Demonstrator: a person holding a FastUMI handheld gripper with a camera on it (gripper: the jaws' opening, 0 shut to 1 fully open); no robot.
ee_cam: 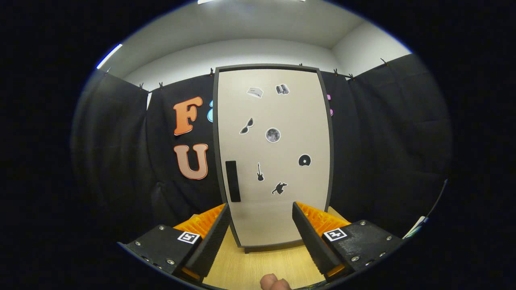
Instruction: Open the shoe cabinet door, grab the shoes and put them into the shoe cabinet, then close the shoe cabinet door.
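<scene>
The shoe cabinet [274,121] stands upright straight ahead on a wooden floor [258,266], its pale door shut and edged in dark trim. A black vertical handle [233,181] sits near the door's left edge, low down. Several small stickers dot the door. My gripper [261,209] is open, its two fingers spread wide with nothing between them, held short of the door's lower part. The left fingertip [221,219] is just below and to the left of the handle. A fingertip of a person's hand [274,282] shows below the fingers.
Black cloth walls stand behind and on both sides of the cabinet. A strip of wooden floor lies between the fingers and the cabinet's base. A white-edged object [417,227] shows low to the right.
</scene>
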